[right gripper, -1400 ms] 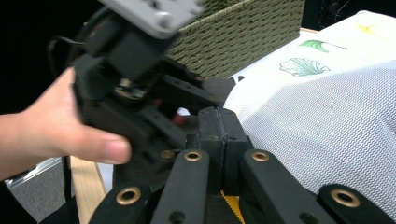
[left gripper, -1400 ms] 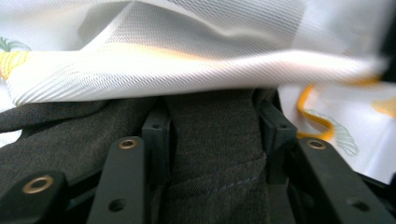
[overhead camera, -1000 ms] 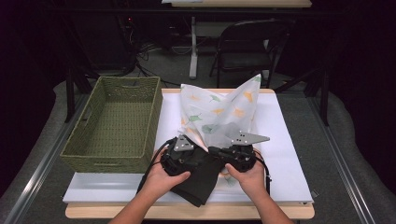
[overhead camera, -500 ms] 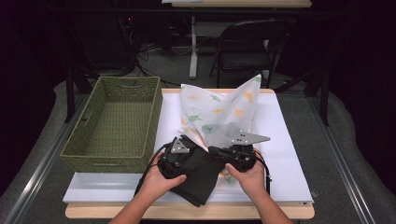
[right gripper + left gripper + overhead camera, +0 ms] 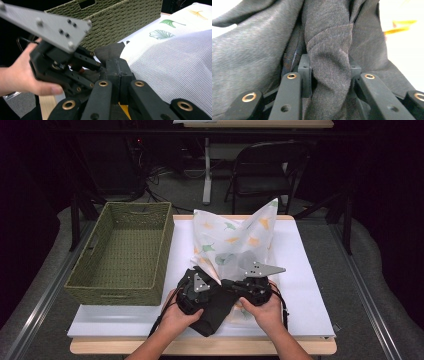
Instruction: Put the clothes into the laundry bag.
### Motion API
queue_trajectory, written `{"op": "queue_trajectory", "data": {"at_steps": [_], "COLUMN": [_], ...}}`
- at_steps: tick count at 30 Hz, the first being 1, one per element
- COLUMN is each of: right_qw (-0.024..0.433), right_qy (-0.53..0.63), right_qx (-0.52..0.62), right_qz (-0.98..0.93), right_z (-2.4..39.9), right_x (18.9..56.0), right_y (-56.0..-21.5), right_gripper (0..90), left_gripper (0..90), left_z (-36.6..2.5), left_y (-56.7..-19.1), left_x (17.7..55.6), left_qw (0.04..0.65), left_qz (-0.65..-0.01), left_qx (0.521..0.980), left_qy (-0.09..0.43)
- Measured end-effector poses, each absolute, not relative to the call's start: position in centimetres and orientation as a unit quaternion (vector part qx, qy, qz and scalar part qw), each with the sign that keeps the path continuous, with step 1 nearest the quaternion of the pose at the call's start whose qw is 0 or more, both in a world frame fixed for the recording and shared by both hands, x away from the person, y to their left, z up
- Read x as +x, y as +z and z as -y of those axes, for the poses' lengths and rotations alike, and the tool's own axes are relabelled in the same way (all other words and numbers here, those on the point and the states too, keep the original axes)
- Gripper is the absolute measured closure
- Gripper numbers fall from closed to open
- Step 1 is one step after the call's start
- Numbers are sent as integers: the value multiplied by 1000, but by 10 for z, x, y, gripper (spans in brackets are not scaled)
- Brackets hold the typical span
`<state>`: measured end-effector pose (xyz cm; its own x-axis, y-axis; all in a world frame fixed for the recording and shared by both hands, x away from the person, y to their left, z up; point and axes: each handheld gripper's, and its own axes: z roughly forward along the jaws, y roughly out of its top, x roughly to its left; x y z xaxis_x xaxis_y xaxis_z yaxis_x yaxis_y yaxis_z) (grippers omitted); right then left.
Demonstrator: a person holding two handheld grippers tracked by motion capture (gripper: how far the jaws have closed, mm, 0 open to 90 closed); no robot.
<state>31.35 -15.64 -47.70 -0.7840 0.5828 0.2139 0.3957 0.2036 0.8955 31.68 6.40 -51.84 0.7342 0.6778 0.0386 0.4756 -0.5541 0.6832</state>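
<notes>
Left hand-held gripper (image 5: 328, 75), jaws just closing, seemingly pinches a dark cloth (image 5: 262, 62) fold near the table's (image 5: 310, 320) front edge.

this looks like a lab or recording room set up for filmed handling work, not a home. a wooden desk (image 5: 200, 347) with a white board (image 5: 310, 295) laid over it stands on grey carpet (image 5: 385, 285), lit brightly while the surroundings fall into darkness. behind it a black folding chair (image 5: 260, 170) waits at a second desk (image 5: 260, 124) on a white pedestal leg (image 5: 206, 170), and loose cables (image 5: 155, 177) trail across the floor. metal rails (image 5: 40, 305) run along both sides of the work area, like a fixed rig
</notes>
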Motion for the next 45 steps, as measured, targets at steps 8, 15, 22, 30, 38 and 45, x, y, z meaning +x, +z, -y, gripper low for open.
{"op": "queue_trajectory", "data": {"at_steps": [8,15,22,30,38,45], "right_qw": [87,82,73,76,96,98], "right_qy": [566,577,565,557,554,554], "right_qx": [301,287,303,304,313,325], "right_qz": [-763,-760,-764,-769,-765,-760], "right_z": [159,152,153,152,162,168], "right_x": [307,299,304,305,310,314], "right_y": [-461,-453,-463,-466,-467,-469], "right_gripper": [900,900,900,900,900,900], "left_gripper": [695,692,683,637,461,430], "left_z": [-74,-62,-45,-36,-46,-61], "left_y": [-477,-468,-492,-522,-503,-485], "left_x": [307,324,358,376,356,334], "left_qw": [382,381,382,384,400,398], "left_qz": [-334,-344,-383,-407,-384,-357], "left_qx": [851,849,835,824,829,838], "left_qy": [139,124,99,83,78,104]}}
